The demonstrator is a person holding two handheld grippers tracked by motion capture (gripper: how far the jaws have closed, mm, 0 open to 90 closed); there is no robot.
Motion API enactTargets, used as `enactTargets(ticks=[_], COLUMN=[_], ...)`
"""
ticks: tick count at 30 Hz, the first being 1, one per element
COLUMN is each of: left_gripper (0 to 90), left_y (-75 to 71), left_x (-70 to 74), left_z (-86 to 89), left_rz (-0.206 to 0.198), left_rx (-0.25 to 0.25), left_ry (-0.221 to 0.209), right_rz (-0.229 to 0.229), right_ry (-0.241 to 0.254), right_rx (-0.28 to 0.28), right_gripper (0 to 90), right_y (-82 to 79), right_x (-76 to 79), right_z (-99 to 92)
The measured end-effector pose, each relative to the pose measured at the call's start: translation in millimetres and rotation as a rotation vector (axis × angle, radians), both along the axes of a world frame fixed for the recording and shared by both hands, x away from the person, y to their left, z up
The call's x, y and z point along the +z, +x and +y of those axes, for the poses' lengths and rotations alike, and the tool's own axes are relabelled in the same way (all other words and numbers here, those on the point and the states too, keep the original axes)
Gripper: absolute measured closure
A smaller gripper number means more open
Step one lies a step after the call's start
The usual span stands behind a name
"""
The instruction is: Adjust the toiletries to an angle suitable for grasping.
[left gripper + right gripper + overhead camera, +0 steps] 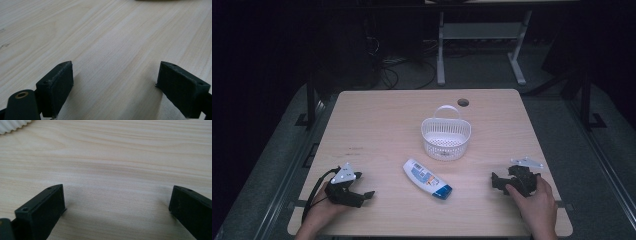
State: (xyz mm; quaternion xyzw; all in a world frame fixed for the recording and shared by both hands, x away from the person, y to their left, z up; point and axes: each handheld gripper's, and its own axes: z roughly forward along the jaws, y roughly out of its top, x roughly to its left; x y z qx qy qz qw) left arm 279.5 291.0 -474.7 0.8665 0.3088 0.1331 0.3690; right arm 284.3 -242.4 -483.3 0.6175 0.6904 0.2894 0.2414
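Note:
A white bottle (427,179) with a blue cap and a label lies on its side near the table's front middle. Behind it stands a white slotted basket (445,134) with a handle; its ribbed wall (12,125) shows in the right gripper view's top left corner. My left gripper (367,195) rests at the front left, held by a hand, jaws pointing right toward the bottle. Its jaws stand wide apart over bare wood (115,75). My right gripper (495,181) sits at the front right in the other hand, open too, nothing between its jaws (117,205).
The light wooden table (377,130) has a round cable hole (463,102) at its far edge. Beyond it are a grey desk frame (482,35) and cables on a dark floor. A black cable (314,192) loops from the left gripper.

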Motion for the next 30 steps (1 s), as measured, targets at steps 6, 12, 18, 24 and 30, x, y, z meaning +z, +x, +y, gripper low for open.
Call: enactTargets(ticks=[6,12,18,24,30], left_gripper=[14.0,24.1,35.7,56.7,69.5], left_y=[1.6,3.1,4.1,5.3,8.3], left_x=[2.5,6.5,12.5,26.6,38.8], left_z=[-1.6,-1.6,-7.4,-12.9,-19.8], left_rz=[0.021,0.053,0.074,0.072,0.092], left_rx=[0.014,0.013,-0.013,-0.025,-0.032], left_ry=[0.007,-0.01,-0.021,-0.065,-0.098], right_rz=[0.001,0.001,0.0,0.0,0.0], right_ry=[0.001,-0.001,-0.002,-0.002,-0.002], right_rx=[-0.001,0.0,0.002,0.002,0.002], right_gripper=[0.0,0.0,0.0,0.0,0.0], right_y=[0.0,-0.1,0.0,0.0,0.0], right_x=[0.0,0.1,0.0,0.0,0.0], right_z=[0.1,-0.1,-0.2,-0.2,-0.2])
